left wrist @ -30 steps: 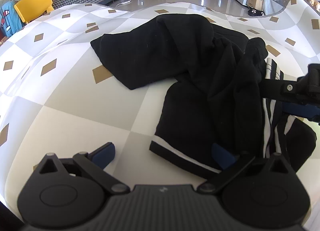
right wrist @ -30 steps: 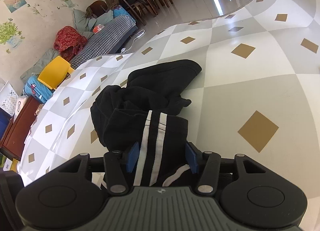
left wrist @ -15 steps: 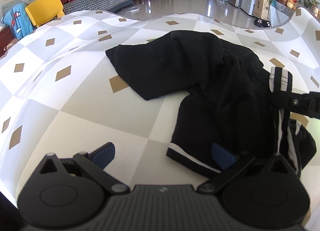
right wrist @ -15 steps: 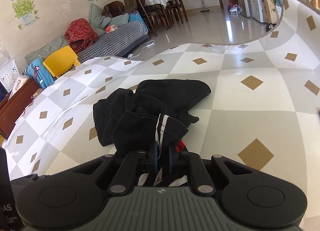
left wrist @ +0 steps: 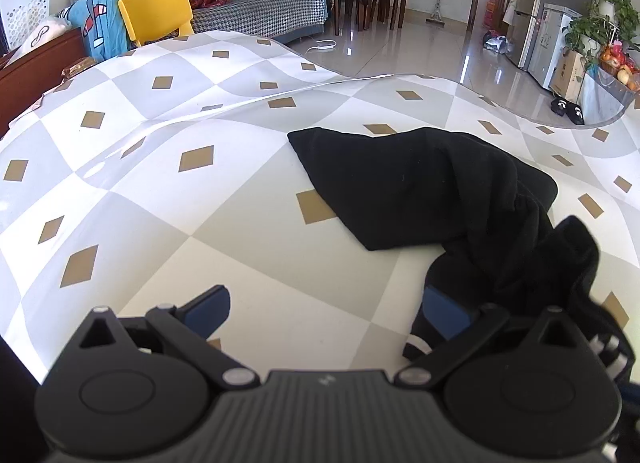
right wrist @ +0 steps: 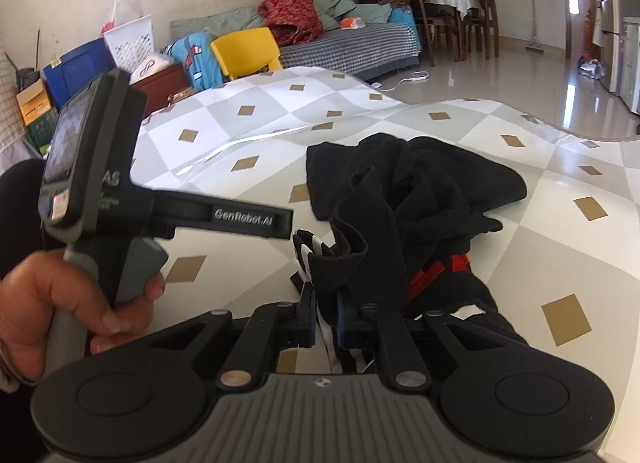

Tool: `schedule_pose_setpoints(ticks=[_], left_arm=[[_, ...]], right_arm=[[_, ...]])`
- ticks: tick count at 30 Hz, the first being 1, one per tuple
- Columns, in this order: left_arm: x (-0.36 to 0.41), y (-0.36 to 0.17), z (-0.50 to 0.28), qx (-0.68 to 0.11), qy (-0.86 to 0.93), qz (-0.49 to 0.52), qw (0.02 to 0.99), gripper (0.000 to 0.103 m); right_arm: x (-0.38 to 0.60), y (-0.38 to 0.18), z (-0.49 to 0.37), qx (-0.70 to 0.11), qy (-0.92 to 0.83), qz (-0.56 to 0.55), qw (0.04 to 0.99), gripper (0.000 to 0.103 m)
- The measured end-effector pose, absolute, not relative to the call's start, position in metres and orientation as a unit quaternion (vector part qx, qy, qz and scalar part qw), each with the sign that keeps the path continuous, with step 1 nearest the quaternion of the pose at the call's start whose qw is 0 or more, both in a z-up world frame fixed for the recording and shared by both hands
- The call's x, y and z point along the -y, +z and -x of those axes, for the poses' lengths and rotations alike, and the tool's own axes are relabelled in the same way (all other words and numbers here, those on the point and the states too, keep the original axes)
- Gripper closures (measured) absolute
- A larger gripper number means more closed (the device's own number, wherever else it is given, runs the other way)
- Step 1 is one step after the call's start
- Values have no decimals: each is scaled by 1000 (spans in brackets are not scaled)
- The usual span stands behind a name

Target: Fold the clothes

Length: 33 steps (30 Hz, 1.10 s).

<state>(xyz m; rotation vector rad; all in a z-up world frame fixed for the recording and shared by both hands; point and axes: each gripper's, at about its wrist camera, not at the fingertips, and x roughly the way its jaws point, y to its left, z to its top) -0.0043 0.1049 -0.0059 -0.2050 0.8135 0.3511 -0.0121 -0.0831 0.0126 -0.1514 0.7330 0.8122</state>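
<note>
Black, soft and crumpled, the garment (right wrist: 408, 199) with white stripes lies in a heap on the shiny checked tablecloth (left wrist: 168, 191), one end lifted up. The right gripper (right wrist: 325, 313) has its blue pads squeezed tight on the striped edge, pulling it off the table. The left gripper (left wrist: 326, 305) is held low over the cloth by a hand (right wrist: 60, 307) gripping its grey handle, its fingers spread wide apart and holding nothing.

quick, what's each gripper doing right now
Left gripper: open, holding nothing.
Right gripper: closed on the black garment at its striped edge.
</note>
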Motion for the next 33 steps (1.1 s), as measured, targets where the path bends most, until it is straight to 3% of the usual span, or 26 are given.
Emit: schedule_pose_setpoints(ticks=[11,12,14,17,33], left_arm=[[-92,2,8,-377,122,110,911,0],[-91,3,8,-376,119,110,912,0],[-89,3,8,-374,112,110,914,0],[-88,2,7,-377,108,114,913,0],[-86,2,4,-387,67,151,907,0]], right_arm=[[72,-15,38,-389,401,136,818,89],[73,-14,37,-392,402,131,817,88],[77,-11,35,-393,402,121,818,75],[84,-4,34,-384,398,109,826,71],[124,21,-12,-367,254,-26,894,65]])
